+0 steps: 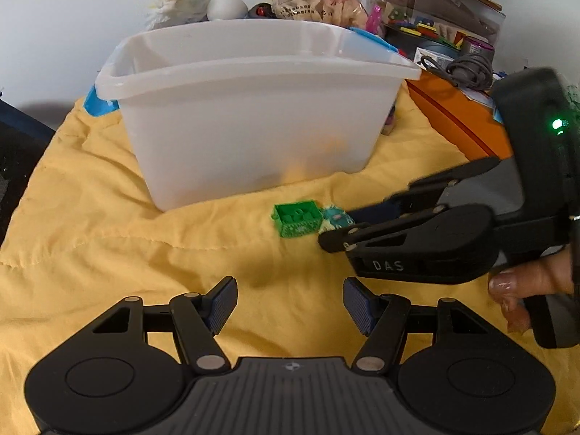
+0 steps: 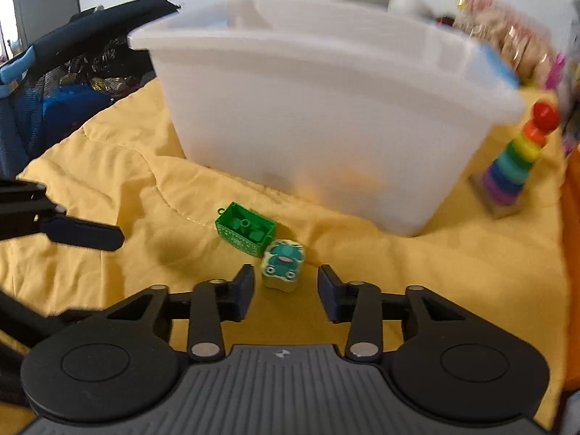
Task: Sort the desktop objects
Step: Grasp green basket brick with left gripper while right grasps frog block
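Observation:
A small teal cartoon-faced toy (image 2: pixel 284 259) lies on the yellow cloth (image 2: pixel 362 272), touching a green plastic block (image 2: pixel 246 228) with its hollow side up. My right gripper (image 2: pixel 286 279) is low over the cloth with the toy's near end between its fingertips. Its left pad is very close to the toy, a gap shows at the right pad, and the jaws are open. In the left wrist view the right gripper (image 1: pixel 337 228) comes in from the right at the toy (image 1: pixel 335 217) and block (image 1: pixel 297 219). My left gripper (image 1: pixel 290 304) hangs open and empty over bare cloth.
A large translucent white bin (image 1: pixel 246 127) stands just behind the two toys. A rainbow ring stacker (image 2: pixel 514 159) stands right of it. An orange box (image 1: pixel 460 116), a snack bag (image 1: pixel 315 0) and clear toy boxes (image 1: pixel 435 11) crowd the back right. A dark mesh bag (image 2: pixel 61 83) is at the left.

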`<state>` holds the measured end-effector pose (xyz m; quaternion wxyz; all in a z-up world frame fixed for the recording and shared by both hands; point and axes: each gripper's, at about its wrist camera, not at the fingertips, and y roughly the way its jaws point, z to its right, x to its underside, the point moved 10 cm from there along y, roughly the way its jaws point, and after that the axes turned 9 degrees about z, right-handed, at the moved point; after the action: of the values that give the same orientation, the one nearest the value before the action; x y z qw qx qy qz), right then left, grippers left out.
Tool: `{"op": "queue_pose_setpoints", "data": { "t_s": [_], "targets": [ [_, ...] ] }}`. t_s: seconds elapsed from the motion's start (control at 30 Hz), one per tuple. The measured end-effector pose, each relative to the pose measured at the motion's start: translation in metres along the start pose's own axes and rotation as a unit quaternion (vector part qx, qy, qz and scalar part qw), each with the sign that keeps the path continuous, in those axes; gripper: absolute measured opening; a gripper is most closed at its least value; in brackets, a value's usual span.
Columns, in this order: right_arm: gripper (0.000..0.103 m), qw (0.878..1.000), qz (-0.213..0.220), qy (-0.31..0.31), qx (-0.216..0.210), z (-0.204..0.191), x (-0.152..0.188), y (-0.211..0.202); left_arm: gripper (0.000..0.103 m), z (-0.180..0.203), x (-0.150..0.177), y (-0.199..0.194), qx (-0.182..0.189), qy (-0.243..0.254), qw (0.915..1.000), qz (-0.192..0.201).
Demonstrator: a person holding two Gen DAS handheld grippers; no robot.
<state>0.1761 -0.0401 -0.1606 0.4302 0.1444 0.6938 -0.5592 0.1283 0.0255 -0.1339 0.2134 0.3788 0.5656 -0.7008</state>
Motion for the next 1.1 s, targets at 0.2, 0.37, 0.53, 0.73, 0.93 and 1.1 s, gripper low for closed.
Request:
{"op": "queue_pose_setpoints", "data": {
  "t_s": [0.2,0.37,0.53,0.73,0.93,1.1],
  "targets": [
    [0.026,1.0,-0.012,0.01,0.014,0.012,0.006,-0.003,0.068,0.003,-0.025,0.017,0.022,0.049,0.9983,0.021],
    [0.027,0.998,-0.028,0.045,0.022,0.037,0.029,-0.027,0.067,0.017,-0.038,0.047,0.043,0.174,0.9838,0.007],
    [0.027,0.998,-0.026,0.048,0.032,0.039,0.043,-0.039,0.044,0.025,-0.03,0.07,0.065,0.205,0.9755,-0.044],
    [0.027,0.999,-0.025,0.034,0.034,0.033,0.048,-0.044,0.044,0.023,-0.011,0.034,0.047,0.148,0.9873,-0.037],
    [0.027,0.999,-0.024,0.023,0.016,0.017,0.047,-0.052,0.044,0.015,0.037,-0.011,0.024,0.069,0.9962,-0.047],
    [0.027,1.0,-0.026,0.005,-0.004,-0.002,0.055,-0.065,0.044,0.015,0.054,-0.02,0.01,0.062,0.9969,-0.046]
  ]
}}
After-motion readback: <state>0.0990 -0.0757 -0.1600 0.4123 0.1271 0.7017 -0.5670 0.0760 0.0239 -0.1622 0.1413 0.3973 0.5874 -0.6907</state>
